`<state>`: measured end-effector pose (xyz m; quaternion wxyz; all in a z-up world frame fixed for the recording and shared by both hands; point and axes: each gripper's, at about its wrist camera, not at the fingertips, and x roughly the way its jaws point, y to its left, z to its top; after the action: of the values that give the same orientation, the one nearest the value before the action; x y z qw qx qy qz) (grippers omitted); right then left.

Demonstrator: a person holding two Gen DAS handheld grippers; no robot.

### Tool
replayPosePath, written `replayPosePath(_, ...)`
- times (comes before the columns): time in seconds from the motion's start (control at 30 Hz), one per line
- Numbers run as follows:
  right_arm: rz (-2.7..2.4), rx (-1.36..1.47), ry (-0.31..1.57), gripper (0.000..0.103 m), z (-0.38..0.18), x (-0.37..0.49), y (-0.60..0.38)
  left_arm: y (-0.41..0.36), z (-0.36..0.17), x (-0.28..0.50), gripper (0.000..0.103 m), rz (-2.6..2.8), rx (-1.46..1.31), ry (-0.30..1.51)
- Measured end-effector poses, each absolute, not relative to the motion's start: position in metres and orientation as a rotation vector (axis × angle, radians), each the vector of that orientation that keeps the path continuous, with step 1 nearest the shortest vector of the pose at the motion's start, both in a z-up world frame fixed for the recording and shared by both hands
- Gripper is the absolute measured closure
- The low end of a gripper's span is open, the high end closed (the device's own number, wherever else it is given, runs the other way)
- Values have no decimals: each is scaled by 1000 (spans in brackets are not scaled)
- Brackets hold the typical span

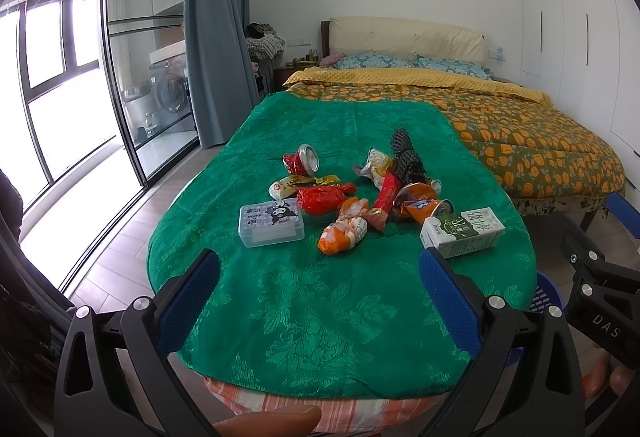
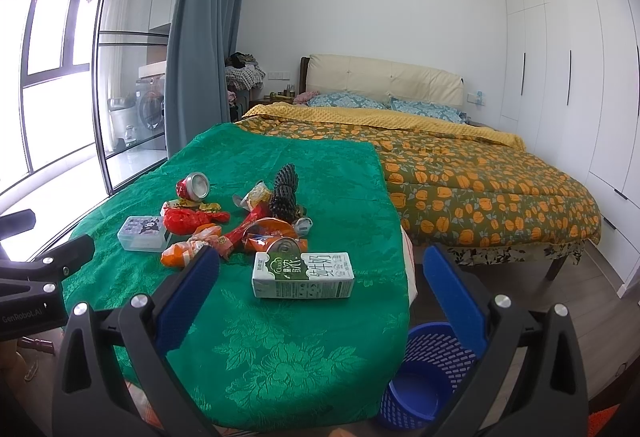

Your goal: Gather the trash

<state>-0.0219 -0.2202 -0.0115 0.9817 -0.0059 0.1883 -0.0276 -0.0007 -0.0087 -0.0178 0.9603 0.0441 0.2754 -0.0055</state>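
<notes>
Two claws are mine, and both stand with fingers wide apart and nothing between them: the left claw (image 1: 320, 269) and the right claw (image 2: 320, 269). Ahead of my left claw the green cloth (image 1: 320, 317) lies bare from the finger tips up to the trash, so there is free room to go forward. The cloth's near edge curves just below my fingers, with a striped orange cover (image 1: 320, 409) showing under it. Straight ahead of my right claw, just past the finger tips, lies the milk carton (image 2: 303, 275) on its side, a little apart from the pile behind it. The cloth's right edge drops off under my right finger, and below it, on the floor, stands the blue basket (image 2: 424, 377), partly hidden by that finger. Farther ahead and to the left lies the heap: a crushed red can (image 2: 193, 187), a clear plastic box (image 2: 142, 233), red and orange wrappers (image 2: 192, 221), and a black mesh sleeve (image 2: 284, 193) standing upright. Another can (image 2: 285, 247) is mostly hidden behind the carton. The wrappers overlap so I cannot tell them apart. Beyond the cloth is the bed (image 2: 480, 189).
</notes>
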Motion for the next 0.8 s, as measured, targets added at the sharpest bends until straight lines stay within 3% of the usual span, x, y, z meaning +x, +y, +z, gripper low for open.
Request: replayPosePath(0.8,-56,-12,385,5,-13,-22,-222,-11,-24,-6,4,-12,89,568)
